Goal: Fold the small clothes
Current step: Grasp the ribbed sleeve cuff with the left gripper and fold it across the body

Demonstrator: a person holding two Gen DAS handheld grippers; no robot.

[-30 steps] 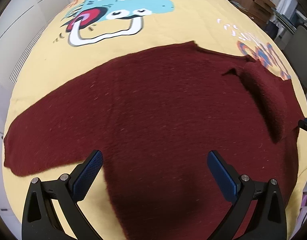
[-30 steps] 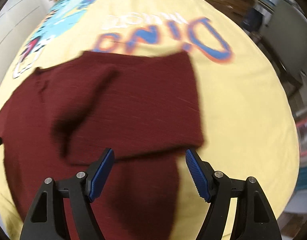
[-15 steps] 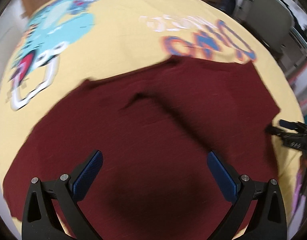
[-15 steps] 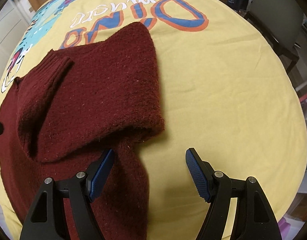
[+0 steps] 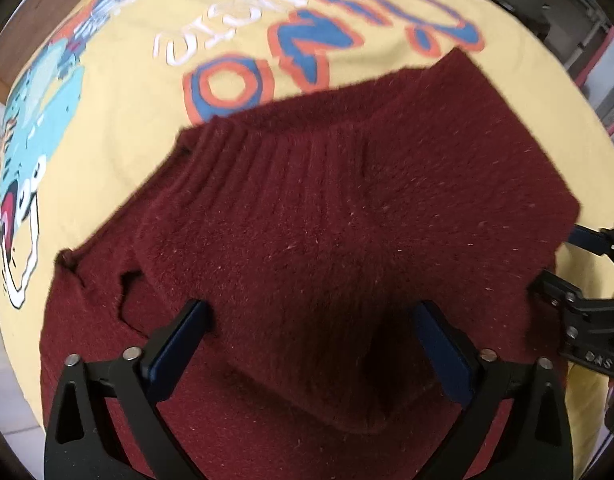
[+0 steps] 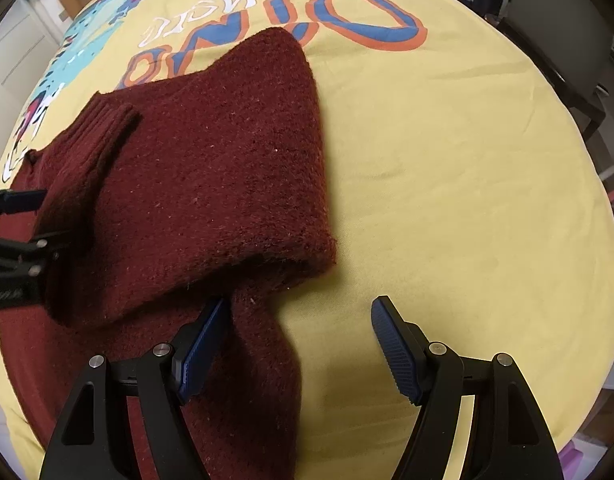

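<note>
A dark red knitted sweater [image 5: 327, 208] lies on the yellow printed cloth [image 5: 119, 128], with one sleeve folded over its body and the ribbed cuff [image 6: 95, 136] pointing left. My left gripper [image 5: 307, 340] is open and empty, just above the folded sleeve. My right gripper [image 6: 299, 340] is open and empty at the sweater's [image 6: 211, 184] right edge; its left finger is over the fabric, its right finger over bare cloth. The right gripper's tips show in the left wrist view [image 5: 579, 280], and the left gripper's in the right wrist view [image 6: 15, 232].
The yellow cloth [image 6: 447, 168] carries a blue-and-orange "DINO" print [image 6: 367, 16] and a teal dinosaur picture [image 5: 39, 120]. A dark chair [image 6: 563, 40] stands beyond the table's right edge. Shelves and boxes [image 5: 603, 80] are at the far right.
The left gripper has swung right across the sweater, now over the folded sleeve. The right gripper has pulled back to the sweater's right edge. Both stay open.
</note>
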